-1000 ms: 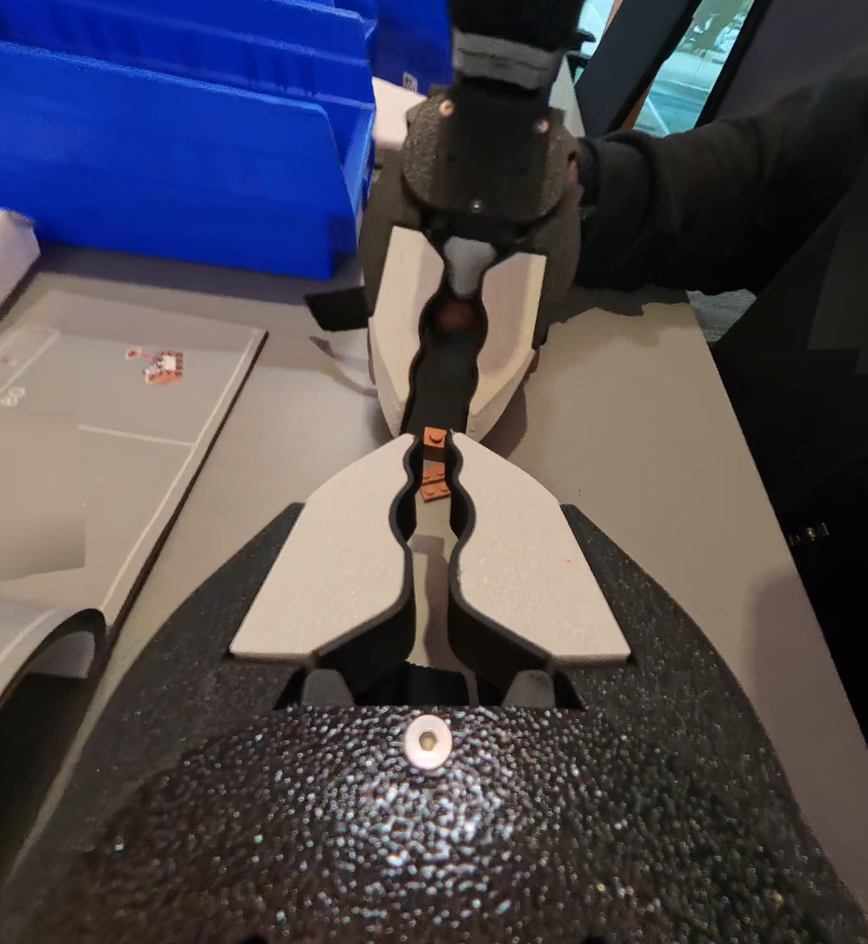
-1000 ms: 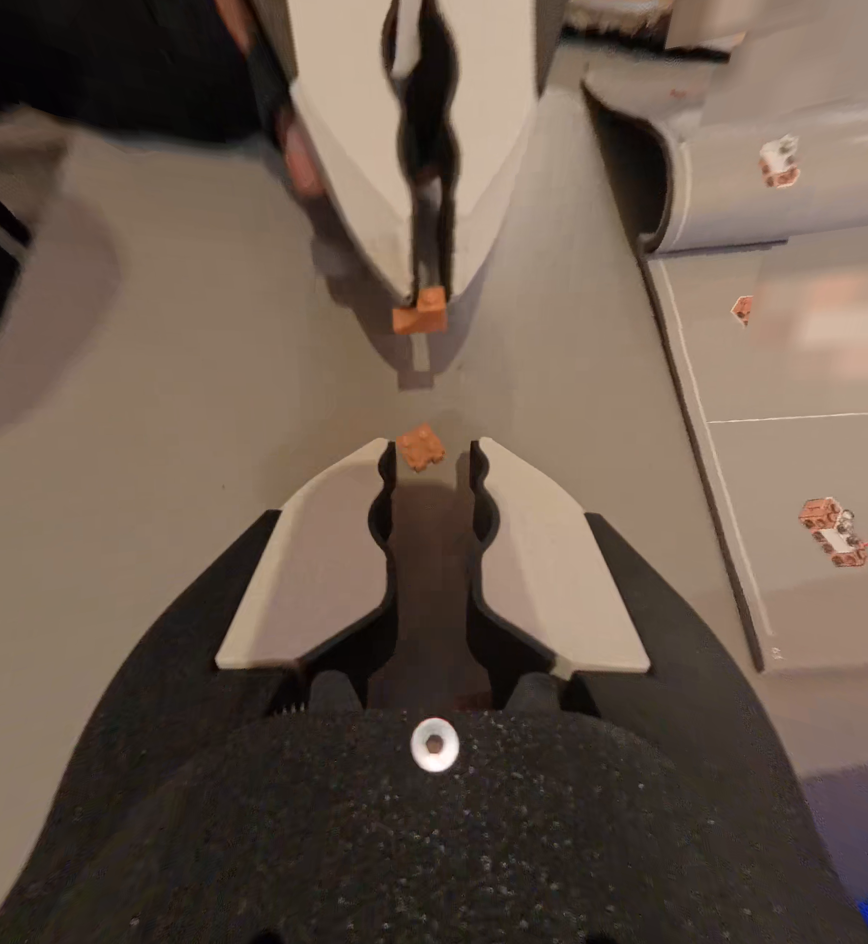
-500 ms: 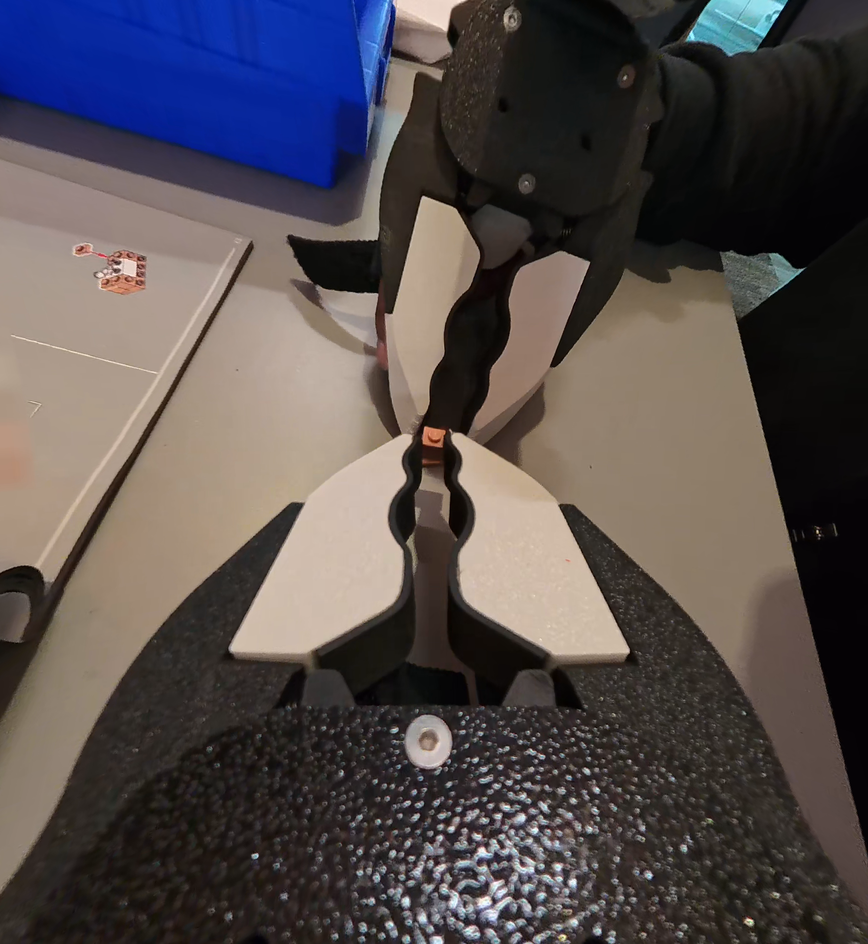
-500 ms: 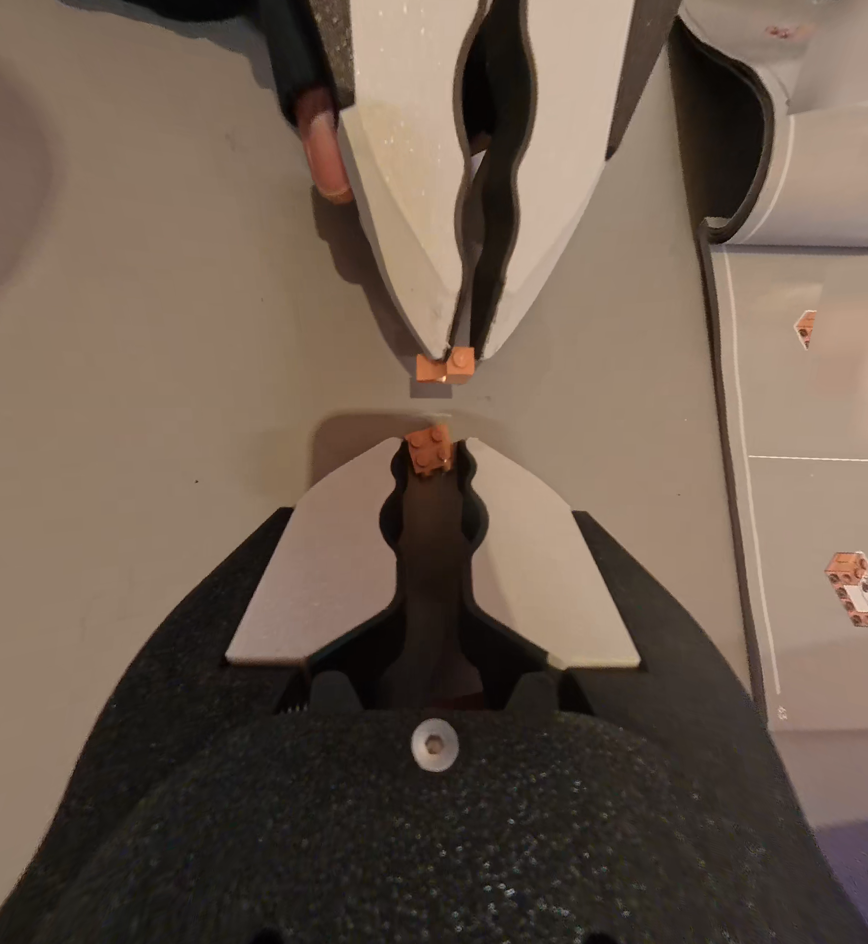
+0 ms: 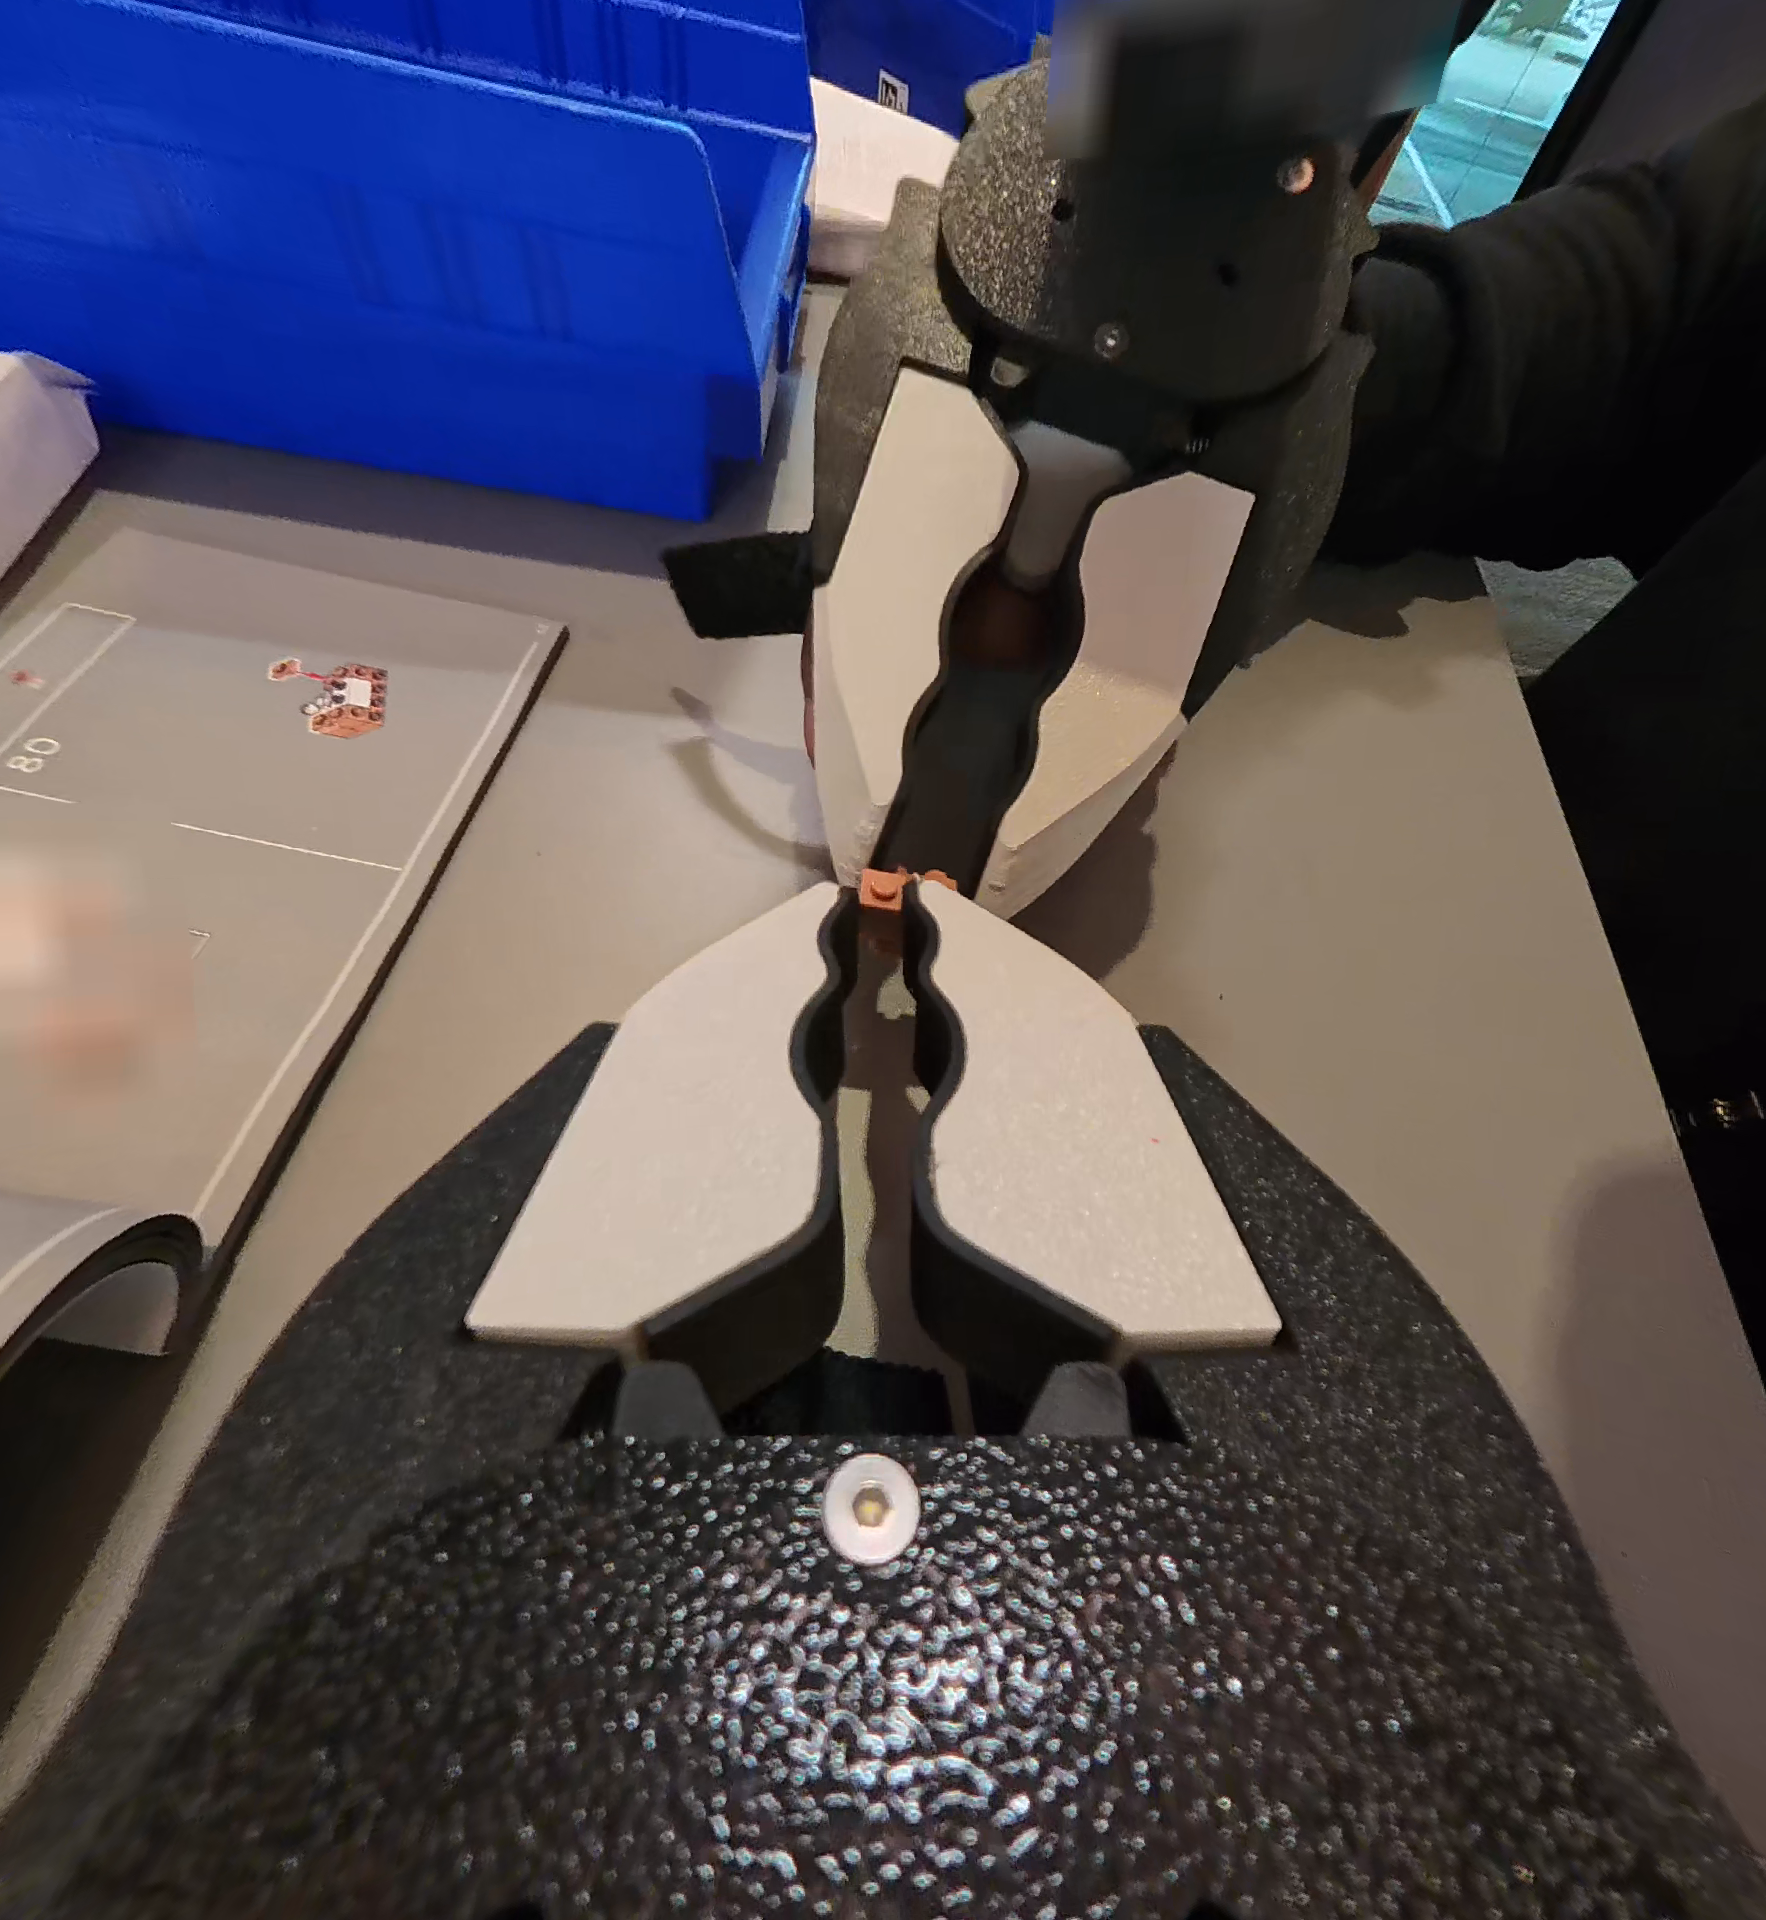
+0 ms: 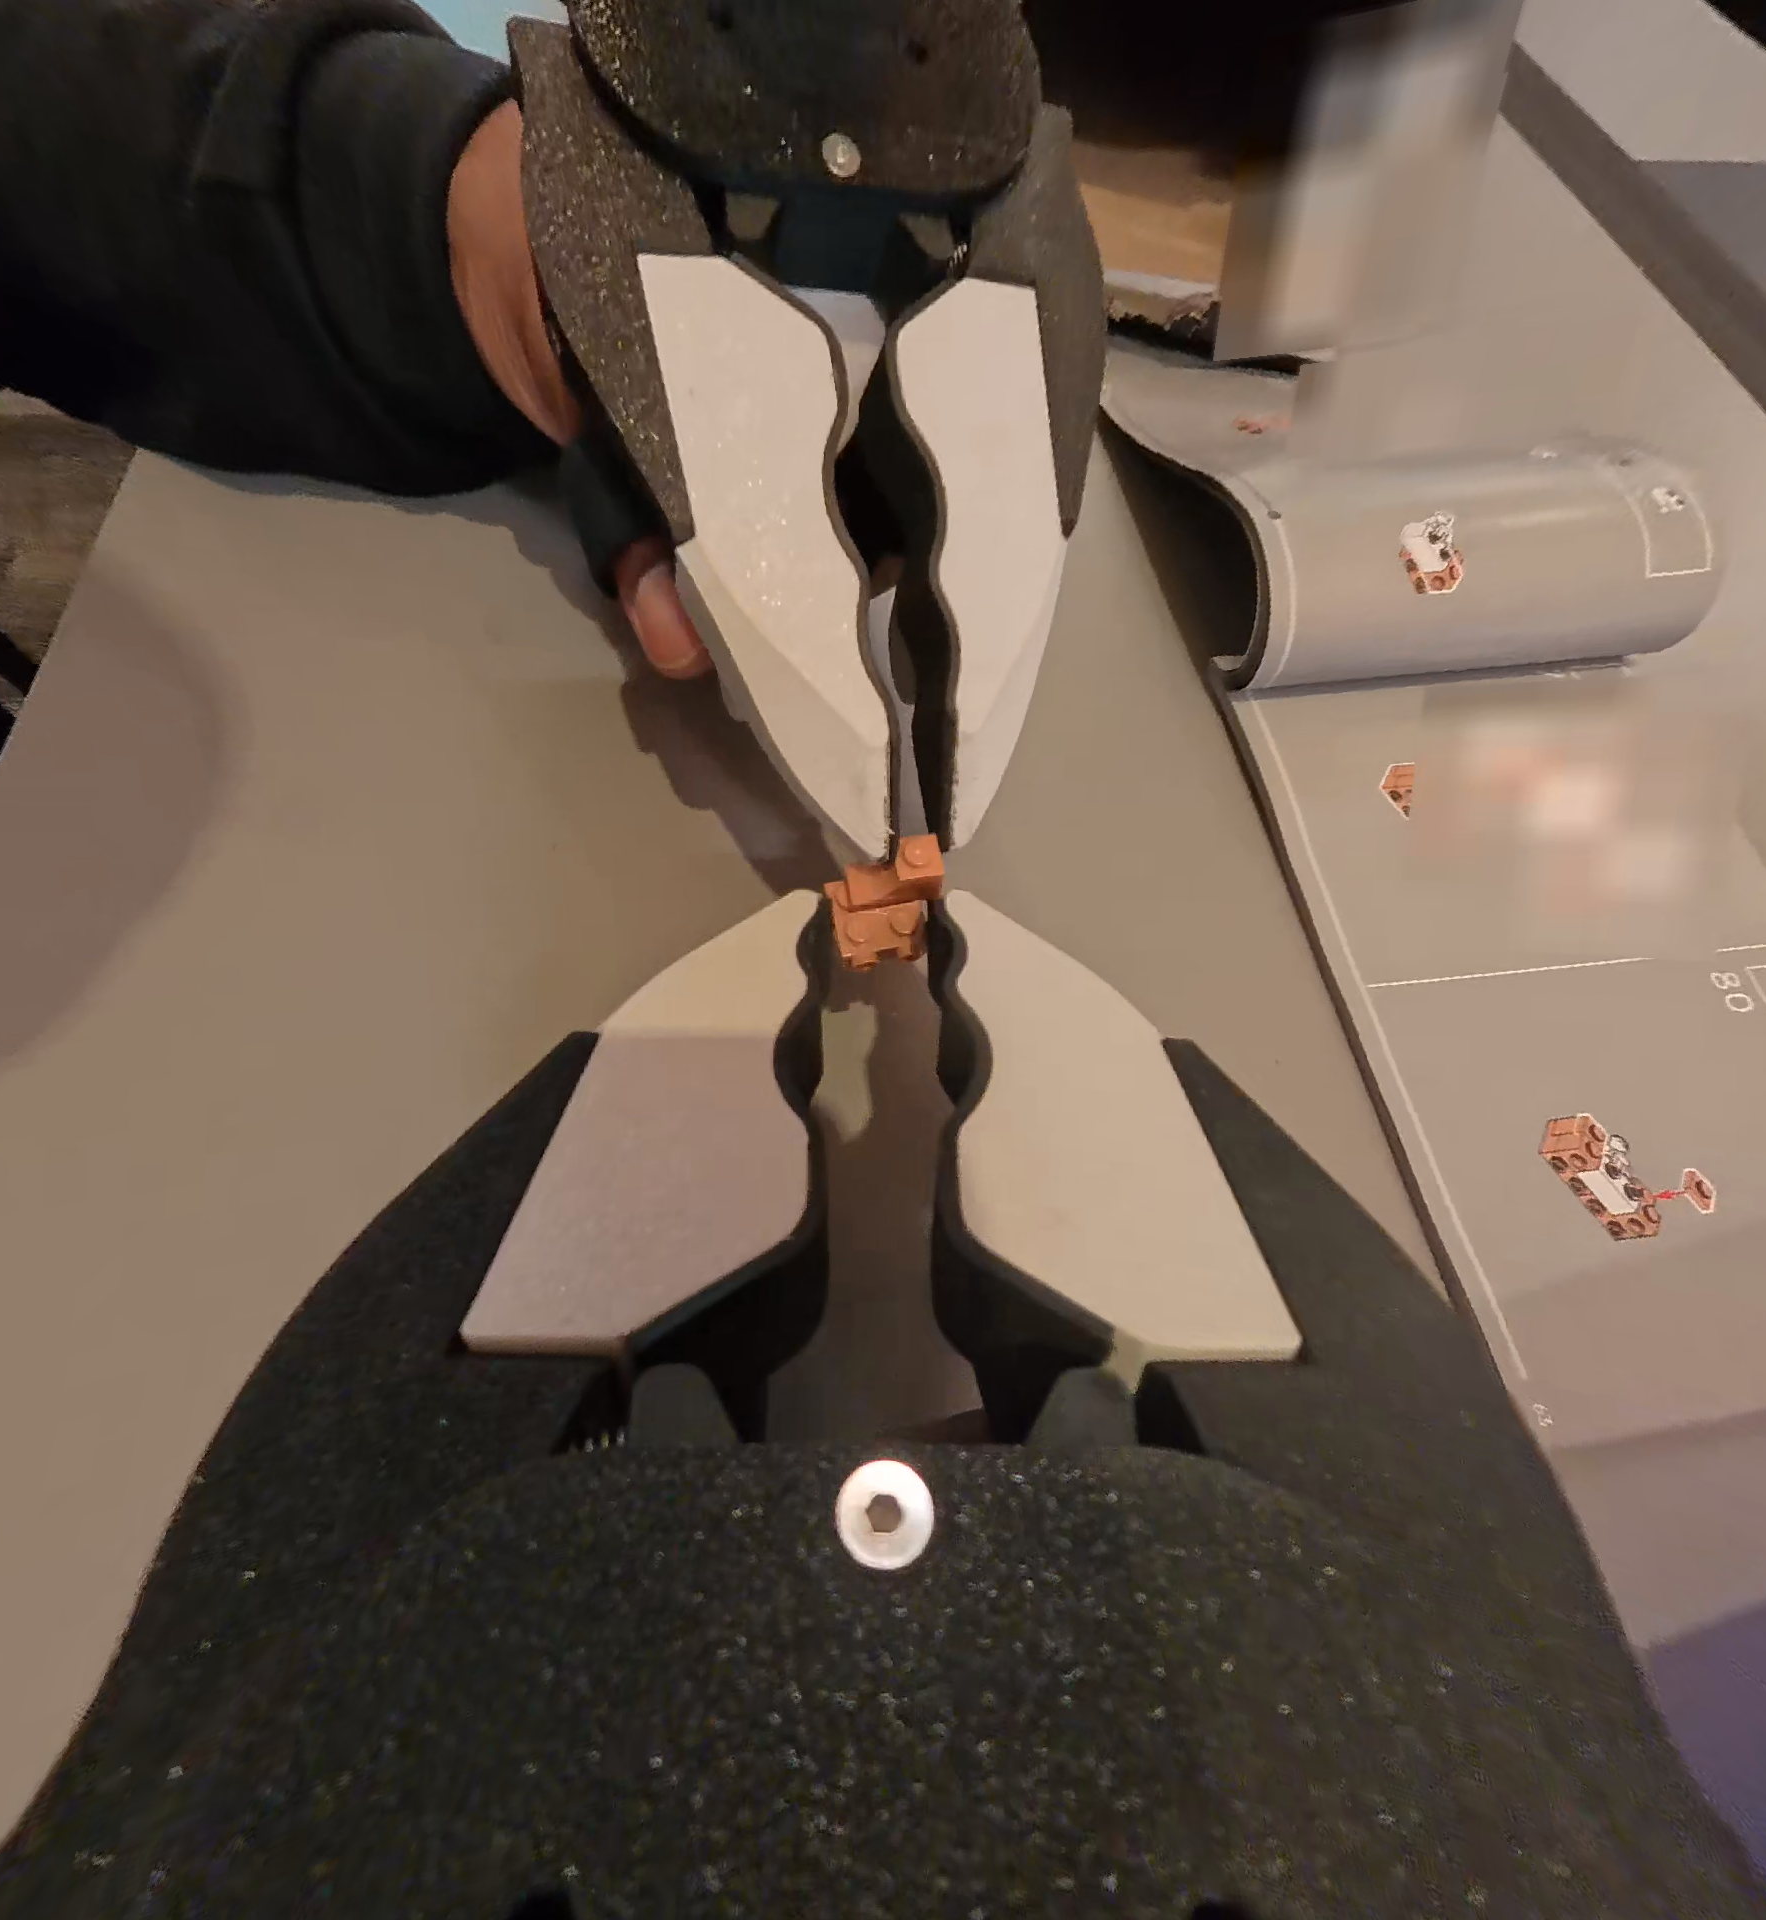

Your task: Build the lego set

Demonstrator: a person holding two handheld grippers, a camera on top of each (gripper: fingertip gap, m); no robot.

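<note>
- Over a grey table (image 6: 339, 987), we bring two hand-held grippers tip to tip, each pinching a small orange-brown toy brick.
- Our left gripper (image 5: 884, 909) has its fingers narrowed onto a small stepped brick (image 5: 881, 891), pads pressing its sides.
- Our right gripper (image 6: 877, 935) clamps a wider studded brick (image 6: 876, 935) at its fingertips; the two bricks touch, the stepped one overlapping its far edge.
- We judge the risk to be misalignment: the pieces look slightly offset, and a push could twist either brick out of so shallow a grip.
- A dropped piece could skitter across the table, toward the open instruction booklet (image 6: 1585, 987) or the blue bins (image 5: 339, 260).
</note>
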